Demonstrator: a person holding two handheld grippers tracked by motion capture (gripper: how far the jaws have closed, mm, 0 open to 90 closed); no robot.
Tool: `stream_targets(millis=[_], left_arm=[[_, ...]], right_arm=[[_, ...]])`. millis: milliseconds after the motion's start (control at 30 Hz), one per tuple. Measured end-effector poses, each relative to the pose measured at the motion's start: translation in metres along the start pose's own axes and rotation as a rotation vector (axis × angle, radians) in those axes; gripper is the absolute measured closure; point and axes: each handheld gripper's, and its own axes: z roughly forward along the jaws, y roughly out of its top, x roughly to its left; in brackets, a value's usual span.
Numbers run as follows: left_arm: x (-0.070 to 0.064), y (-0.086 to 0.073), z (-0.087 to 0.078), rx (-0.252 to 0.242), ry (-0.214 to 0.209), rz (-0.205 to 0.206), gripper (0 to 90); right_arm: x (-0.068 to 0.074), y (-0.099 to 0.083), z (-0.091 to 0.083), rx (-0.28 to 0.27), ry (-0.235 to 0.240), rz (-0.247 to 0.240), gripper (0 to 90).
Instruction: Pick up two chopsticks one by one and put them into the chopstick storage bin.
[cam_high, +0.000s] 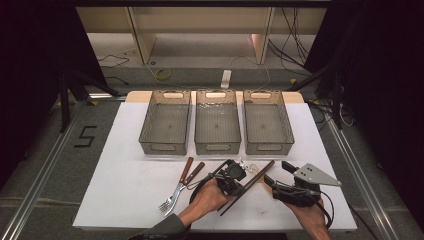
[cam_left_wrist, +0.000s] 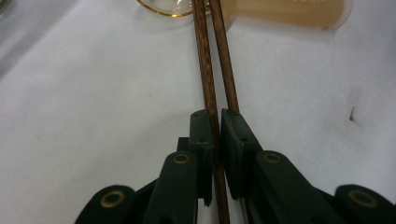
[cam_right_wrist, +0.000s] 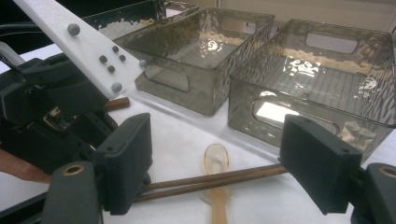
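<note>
Gripping a pair of brown chopsticks (cam_left_wrist: 215, 70), the left gripper (cam_left_wrist: 215, 122) has its jaws drawn narrow: one stick is pinched between the pads, the other lies close against it by the right-hand pad (whether that second stick is also clamped cannot be told). In the high view the left gripper (cam_high: 231, 176) sits at the near middle of the white table (cam_high: 115, 185), and the chopsticks (cam_high: 252, 181) run slantwise from the near edge up toward the bins, resting on the table surface.

The right gripper (cam_right_wrist: 215, 163) stands with its jaws wide apart and nothing between its pads; in its own view the chopsticks (cam_right_wrist: 219, 178) lie across the table beyond them, and a clear amber spoon (cam_right_wrist: 216, 163) lies under the sticks, bowl toward the bins. In the high view the right gripper (cam_high: 282, 172) is just right of the chopsticks, apart from them.

Three smoky translucent bins stand side by side at the far part of the table: left bin (cam_high: 165, 142), middle bin (cam_high: 217, 145), right bin (cam_high: 268, 144); all appear empty. A fork (cam_high: 170, 200) and a second wooden-handled utensil (cam_high: 192, 174) lie together on the table left of the left gripper
</note>
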Motion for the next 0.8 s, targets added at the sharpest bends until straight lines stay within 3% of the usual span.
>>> stream_targets(millis=[233, 467, 800], left_arm=[[0.003, 0.000, 0.000, -0.005, 0.007, -0.008, 84.7], [-0.001, 0.000, -0.002, -0.008, 0.022, 0.024, 85.0], [0.004, 0.003, -0.016, -0.044, 0.020, 0.023, 85.0]], right_arm=[[0.000, 0.000, 0.000, -0.001, 0.003, -0.001, 25.9], [0.000, 0.000, 0.000, 0.001, 0.004, -0.002, 25.9], [-0.001, 0.000, 0.000, -0.003, 0.006, 0.004, 25.9]])
